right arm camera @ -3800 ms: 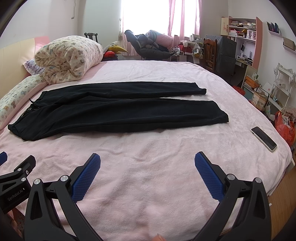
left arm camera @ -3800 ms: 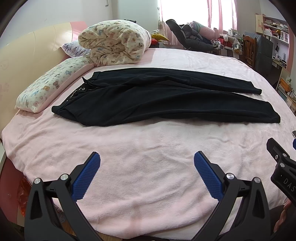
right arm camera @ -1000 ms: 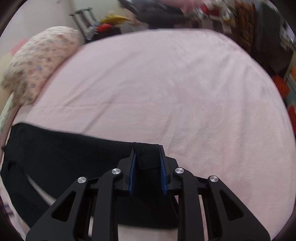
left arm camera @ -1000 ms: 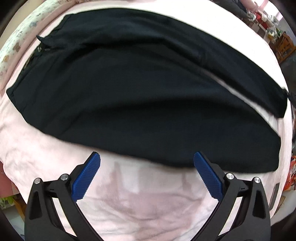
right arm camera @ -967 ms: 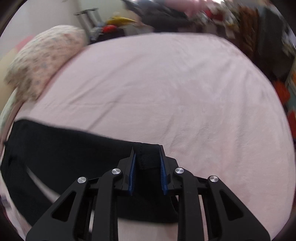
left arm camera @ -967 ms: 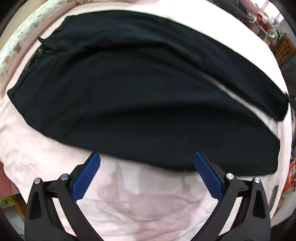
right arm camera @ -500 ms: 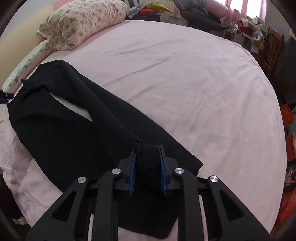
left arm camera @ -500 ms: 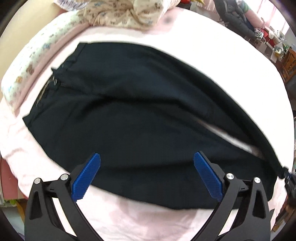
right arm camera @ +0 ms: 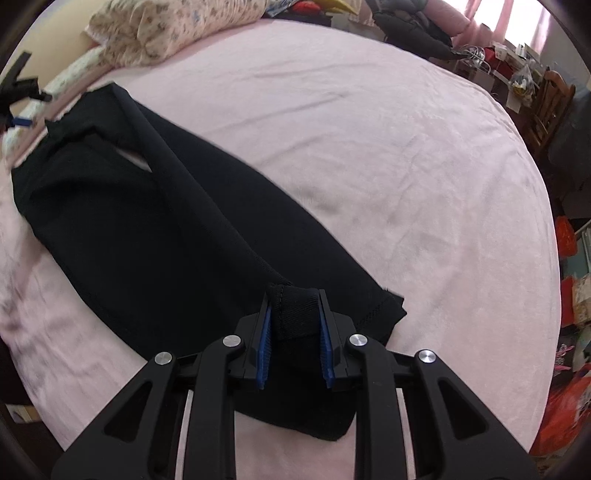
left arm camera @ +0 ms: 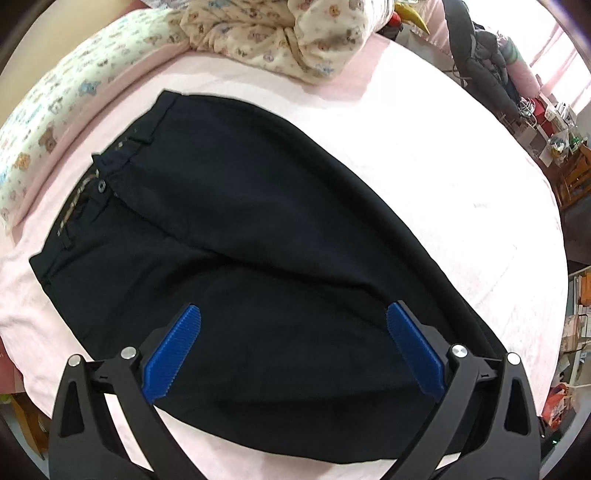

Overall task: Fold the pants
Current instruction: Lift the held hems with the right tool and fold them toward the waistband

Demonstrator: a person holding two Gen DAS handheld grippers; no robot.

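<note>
Pink bed: a fleecy pink cover fills both wrist views, running out to every edge of the frame.
Black pants: spread across the bed, waistband toward 10 o'clock in the left wrist view, legs trailing to 5 o'clock; one leg lies folded over the other, with a sliver of pink showing between them near the crotch in the right wrist view.
Quilt: a bundled cream quilt with a bear print sits at 12 o'clock, just beyond the waistband.
Pillow: a matching printed pillow lies at 10 o'clock, beside the waistband edge.
Left gripper: jaws spread wide, blue pads hanging over the near leg with nothing between them; whether they touch the cloth cannot be told.
Right gripper: jaws drawn in close and pinching a bunched leg cuff, which stands up between the blue pads at 6 o'clock.
Button: a small metal button shows at the fly.
</note>
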